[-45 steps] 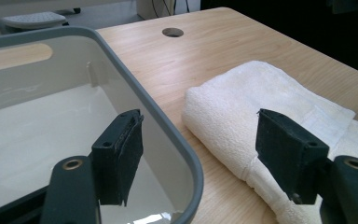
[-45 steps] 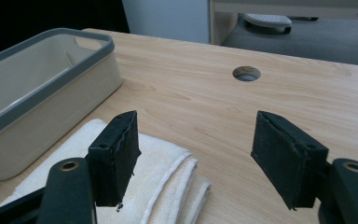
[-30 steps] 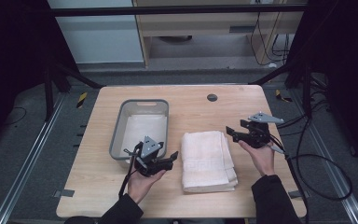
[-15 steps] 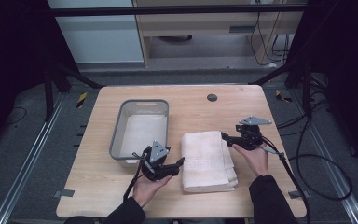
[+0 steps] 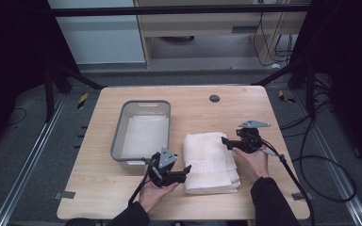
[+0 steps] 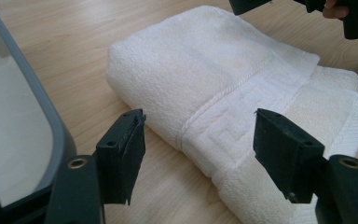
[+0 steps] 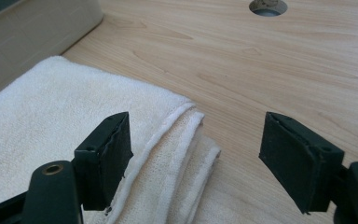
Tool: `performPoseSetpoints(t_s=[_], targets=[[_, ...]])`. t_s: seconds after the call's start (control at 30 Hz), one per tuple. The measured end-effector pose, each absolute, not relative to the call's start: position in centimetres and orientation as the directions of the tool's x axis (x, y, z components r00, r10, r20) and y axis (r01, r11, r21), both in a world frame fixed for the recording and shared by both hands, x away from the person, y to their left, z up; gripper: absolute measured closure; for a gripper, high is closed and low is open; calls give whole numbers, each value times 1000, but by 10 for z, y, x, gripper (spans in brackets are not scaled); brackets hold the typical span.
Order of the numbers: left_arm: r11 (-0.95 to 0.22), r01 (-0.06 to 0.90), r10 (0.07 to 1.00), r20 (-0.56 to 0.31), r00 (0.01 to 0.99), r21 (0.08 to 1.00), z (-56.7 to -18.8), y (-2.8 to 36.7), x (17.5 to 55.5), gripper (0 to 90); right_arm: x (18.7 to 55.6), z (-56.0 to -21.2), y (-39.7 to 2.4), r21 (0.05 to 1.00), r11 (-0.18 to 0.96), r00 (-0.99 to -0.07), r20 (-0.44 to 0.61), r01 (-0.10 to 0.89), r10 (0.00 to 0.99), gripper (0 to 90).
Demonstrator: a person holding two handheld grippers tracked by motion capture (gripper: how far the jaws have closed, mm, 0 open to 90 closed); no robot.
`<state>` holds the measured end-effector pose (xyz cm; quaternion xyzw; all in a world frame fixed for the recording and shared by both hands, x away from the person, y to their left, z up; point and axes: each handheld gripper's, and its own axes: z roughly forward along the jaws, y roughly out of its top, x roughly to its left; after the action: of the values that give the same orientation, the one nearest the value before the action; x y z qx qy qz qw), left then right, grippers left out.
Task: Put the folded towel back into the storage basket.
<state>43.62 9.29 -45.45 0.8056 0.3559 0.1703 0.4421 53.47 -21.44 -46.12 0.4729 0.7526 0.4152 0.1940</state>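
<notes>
A folded white towel point(image 5: 210, 161) lies on the wooden table, right of a grey bin point(image 5: 143, 129). My left gripper point(image 5: 186, 170) is at the towel's near left edge, open, with the towel's folded edge point(image 6: 200, 116) just beyond its jaws. My right gripper point(image 5: 225, 141) is at the towel's far right corner point(image 7: 186, 140). Its jaws have just been opening and stand wide, with that corner low between them and nothing pressed. The left gripper view also catches the right gripper point(image 6: 307, 7) at its top edge.
The grey bin holds a white cloth lining its bottom point(image 5: 143, 134). Its rim point(image 6: 37, 107) is close to my left gripper. A round cable hole point(image 5: 214, 98) sits in the table's far middle. Cables trail off to the right of the table point(image 5: 311, 160).
Both hands have sunk toward the towel. The left gripper moved right up to the towel's near left edge; the right gripper came in to the far right corner, its jaws wider.
</notes>
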Motion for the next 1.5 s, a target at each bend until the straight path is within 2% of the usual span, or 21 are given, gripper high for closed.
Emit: performPoseSetpoints(t_s=[0.47,0.83,1.23,1.5], targets=[[-403,447,707,-39,706,798,-472,81,433,328,538,-473,-208,782,228,-494,115,580,862,272],[-419,464,711,-37,703,780,-484,76,436,288,538,-482,-202,761,232,-498,134,605,857,282],[-413,494,714,-65,697,765,-493,73,441,268,541,-492,-202,735,196,-478,194,649,857,284],[-396,545,710,-129,692,739,-496,73,447,265,542,-496,-201,718,185,-467,215,671,858,285]])
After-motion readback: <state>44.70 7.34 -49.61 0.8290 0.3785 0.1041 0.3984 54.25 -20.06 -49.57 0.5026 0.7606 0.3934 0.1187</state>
